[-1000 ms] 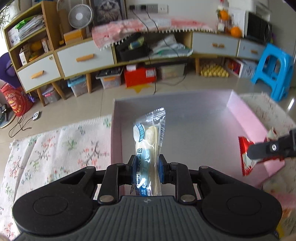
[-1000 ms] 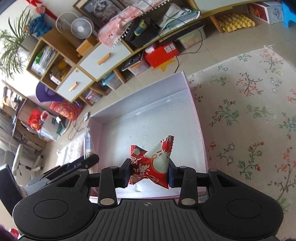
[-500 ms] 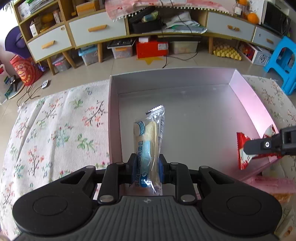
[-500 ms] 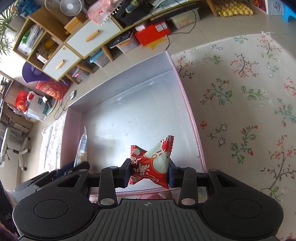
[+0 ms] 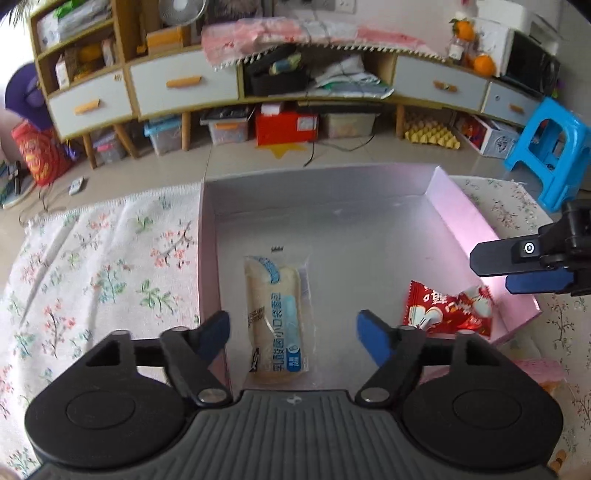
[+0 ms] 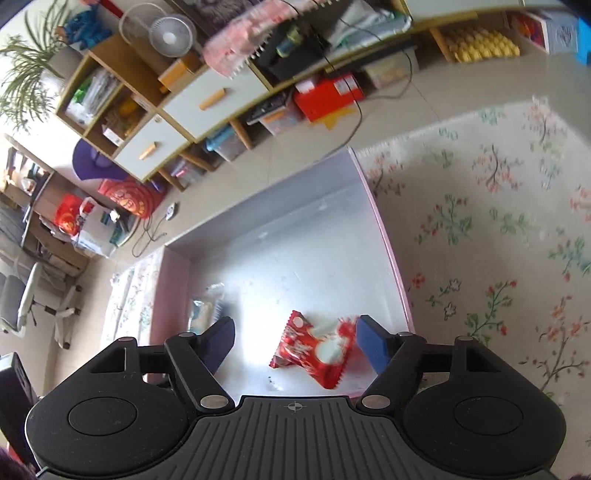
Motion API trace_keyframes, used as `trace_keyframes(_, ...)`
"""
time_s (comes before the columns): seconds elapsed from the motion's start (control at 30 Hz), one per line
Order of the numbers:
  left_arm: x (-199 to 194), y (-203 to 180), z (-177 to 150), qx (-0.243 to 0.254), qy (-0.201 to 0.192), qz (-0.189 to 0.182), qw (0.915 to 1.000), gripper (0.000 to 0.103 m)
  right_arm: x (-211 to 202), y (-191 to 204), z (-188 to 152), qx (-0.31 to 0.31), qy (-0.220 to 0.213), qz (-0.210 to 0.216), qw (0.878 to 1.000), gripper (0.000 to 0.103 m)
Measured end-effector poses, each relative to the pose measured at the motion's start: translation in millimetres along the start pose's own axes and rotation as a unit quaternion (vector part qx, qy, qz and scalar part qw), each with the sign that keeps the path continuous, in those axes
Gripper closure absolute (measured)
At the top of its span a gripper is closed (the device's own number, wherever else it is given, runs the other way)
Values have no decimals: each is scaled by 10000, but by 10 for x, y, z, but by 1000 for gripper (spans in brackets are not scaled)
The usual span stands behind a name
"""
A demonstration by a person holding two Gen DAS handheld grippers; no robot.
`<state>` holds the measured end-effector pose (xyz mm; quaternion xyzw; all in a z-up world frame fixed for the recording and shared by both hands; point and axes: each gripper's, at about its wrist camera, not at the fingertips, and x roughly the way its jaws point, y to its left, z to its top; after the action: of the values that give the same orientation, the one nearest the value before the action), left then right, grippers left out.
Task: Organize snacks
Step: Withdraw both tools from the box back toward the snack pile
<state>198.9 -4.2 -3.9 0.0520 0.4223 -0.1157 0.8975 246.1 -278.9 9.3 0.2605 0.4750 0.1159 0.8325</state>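
Floral cloth [image 5: 92, 266] covers the surface on which one shallow pink box [image 5: 465, 218] sits, with a long cabinet of drawers [image 5: 184, 81] and one blue stool [image 5: 546, 147] across the upper part of the left wrist view. Two snacks lie on the box's silver floor: one long pale bread packet [image 5: 277, 317] with blue print at lower centre, and one red candy packet [image 5: 448, 312] at lower right, near the box's right wall. The left gripper [image 5: 291, 330] hangs above the bread packet with its two blue-padded fingers spread wide on either side of it, touching nothing. The right gripper [image 6: 295, 341] is likewise spread wide, the red candy packet [image 6: 314, 347] lying loose on the box floor between its fingers, just beside the right pad. In the right wrist view the bread packet [image 6: 201, 312] shows partly hidden behind the left finger at centre left. One white fan [image 6: 170, 35] stands on the cabinet at upper left
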Motion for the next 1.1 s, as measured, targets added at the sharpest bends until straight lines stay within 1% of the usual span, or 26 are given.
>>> trace_keyframes(0.07,-69,-25,9,63,-77,-23,9999,23,-63,36,-26,-13,8,-49,10000,22)
trace_keyframes(0.1,-108,-30,11,50,-84,-52,9999,16,-87,54,-38,-31,27,-76,10000,21)
trace_keyframes(0.13,-153,-32,11,29,-90,-118,9999,12,-130,76,-58,-55,41,-102,9999,21)
trace_keyframes(0.17,-201,-32,4,4,-102,-188,9998,12,-170,85,-82,-78,51,-139,9999,20)
trace_keyframes(0.23,-298,-36,-18,-26,-121,-272,9996,6,-269,127,-135,-147,26,-247,9996,18)
trace_keyframes(0.4,-516,-74,-132,-10,-120,-287,9995,2,-540,242,-319,-304,-100,-411,9986,14)
trace_keyframes(0.53,-678,-86,-261,-164,-96,-376,9991,1,-730,339,-512,-510,-116,-550,9971,13)
trace_keyframes(0.67,-776,-108,-413,-328,53,-301,9990,1,-833,422,-690,-676,-18,-901,9936,11)
trace_keyframes(0.73,-814,-95,-490,-459,102,-337,9983,1,-880,443,-805,-749,-24,-999,9922,11)
trace_keyframes(0.8,-861,-75,-560,-542,161,-406,9976,1,-905,466,-904,-843,32,-1021,9912,11)
trace_keyframes(0.9,-912,-45,-678,-641,158,-346,9972,1,-936,467,-1038,-944,35,-988,9906,10)
trace_keyframes(0.97,-934,-20,-742,-697,82,-301,9971,1,-919,453,-1110,-997,39,-965,9903,9)
trace_keyframes(1.1,-917,25,-822,-651,30,-258,9975,1,-837,454,-1208,-1239,113,-1107,9860,9)
